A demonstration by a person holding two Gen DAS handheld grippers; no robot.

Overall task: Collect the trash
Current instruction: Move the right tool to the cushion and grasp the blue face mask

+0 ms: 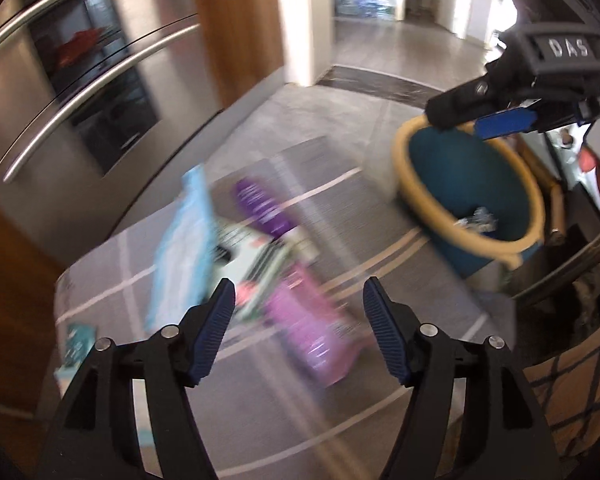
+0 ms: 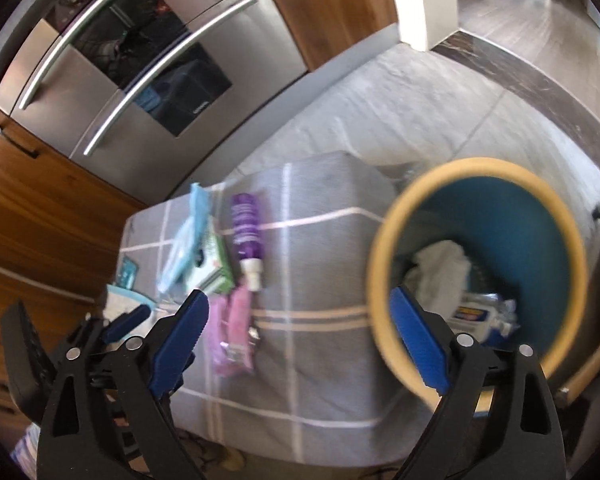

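Our left claw [image 1: 299, 308] hangs with its jaws apart and nothing between them, pointing down at the litter on the grey checked cloth [image 1: 340, 216] that covers the worktop. Our right claw [image 2: 300, 336] is spread wide and also empty; its right finger shows in front of the near rim of the blue bin [image 2: 540, 232], its left finger over the cloth.

What worries us first is the blur in the left wrist view: closing while the picture is this smeared could mean pinching the cloth rather than a wrapper, and dragging the whole pile with it. The pieces also overlap, so a grab at one could lift or flick its neighbour off the worktop edge. The right claw sits close to the bin's tan rim, and a careless swing could knock the bin, which seems to stand just off the cloth's corner.

The pink packet [image 1: 308, 328] lies just beyond the left claw's tips, roughly between them and a little ahead. Behind it lie a white-and-green pack [image 1: 260, 256], a pale blue packet [image 1: 184, 248] to its left, and a purple bottle [image 1: 260, 204] farthest out. In the right wrist view these all lie left of centre, nearer its left finger. The bin already holds crumpled white paper [image 2: 444, 272] and other scraps.
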